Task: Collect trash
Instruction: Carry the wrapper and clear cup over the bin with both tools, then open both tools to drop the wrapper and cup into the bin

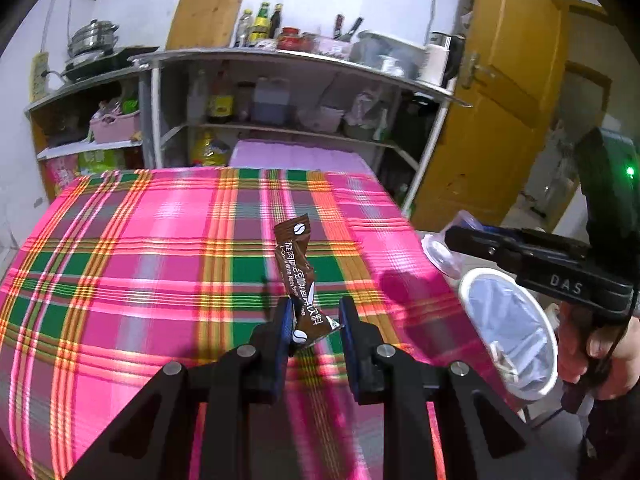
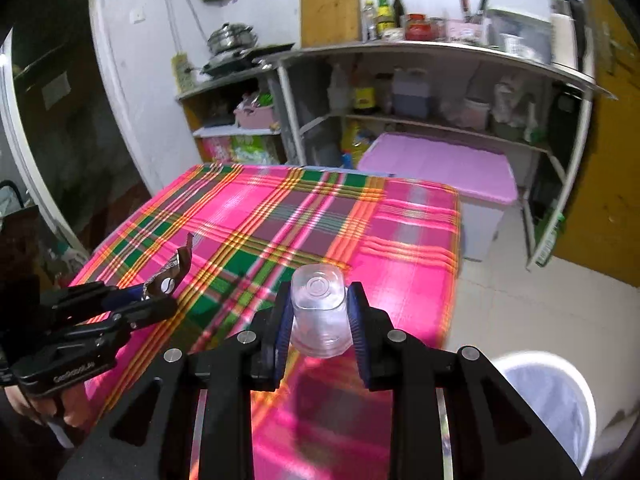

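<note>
Trash in hand: left gripper [image 1: 314, 320] jaws grasp a brown sachet [image 1: 298, 276]; right gripper [image 2: 318, 312] jaws clamp a clear plastic cup [image 2: 318, 308]. Carry step, above the worktop [image 2: 280, 216]. Next: position over the white bin [image 2: 560, 400], near right, then release.

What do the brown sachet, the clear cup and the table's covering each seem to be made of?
Brown sachet: probably glossy printed plastic or foil film; creased, silvery inside.
Clear cup: thin transparent plastic; the cloth shows through it.
Plaid covering: possibly woven cloth or plastic sheeting; slight sheen.

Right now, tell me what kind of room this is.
Probably a home kitchen or pantry corner: a steel lidded pot, sauce bottles beside a wooden cutting board, on open metal shelving behind the pink plaid-covered table.
</note>
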The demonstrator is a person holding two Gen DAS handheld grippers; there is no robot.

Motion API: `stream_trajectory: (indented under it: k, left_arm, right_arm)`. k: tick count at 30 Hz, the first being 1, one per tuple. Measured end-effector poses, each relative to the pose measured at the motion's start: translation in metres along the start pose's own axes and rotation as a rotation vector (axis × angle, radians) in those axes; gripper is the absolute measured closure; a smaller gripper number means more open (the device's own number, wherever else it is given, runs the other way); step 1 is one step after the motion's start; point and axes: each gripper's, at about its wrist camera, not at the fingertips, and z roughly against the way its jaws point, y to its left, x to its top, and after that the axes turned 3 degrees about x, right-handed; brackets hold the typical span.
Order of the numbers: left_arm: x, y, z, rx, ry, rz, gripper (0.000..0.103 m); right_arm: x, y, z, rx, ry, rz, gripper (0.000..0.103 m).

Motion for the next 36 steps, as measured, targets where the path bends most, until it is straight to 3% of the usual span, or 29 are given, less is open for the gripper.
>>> stream_trajectory:
  k: [9, 15, 36]
  left_arm:
    - [-0.011, -0.07, 0.02, -0.081, -0.014, -0.043, 0.079]
    - [-0.019, -0.116, 0.016, -0.127, 0.006, -0.092, 0.079]
    - [-0.037, -0.207, -0.047, -0.246, 0.137, -0.166, 0.079]
  right_arm:
    - [-0.037, -0.038, 0.072, -0.063, -0.055, -0.086, 0.075]
    - [-0.064, -0.062, 0.097, -0.095, -0.055, -0.14, 0.075]
    - [-0.125, -0.141, 0.11, -0.168, 0.017, -0.295, 0.074]
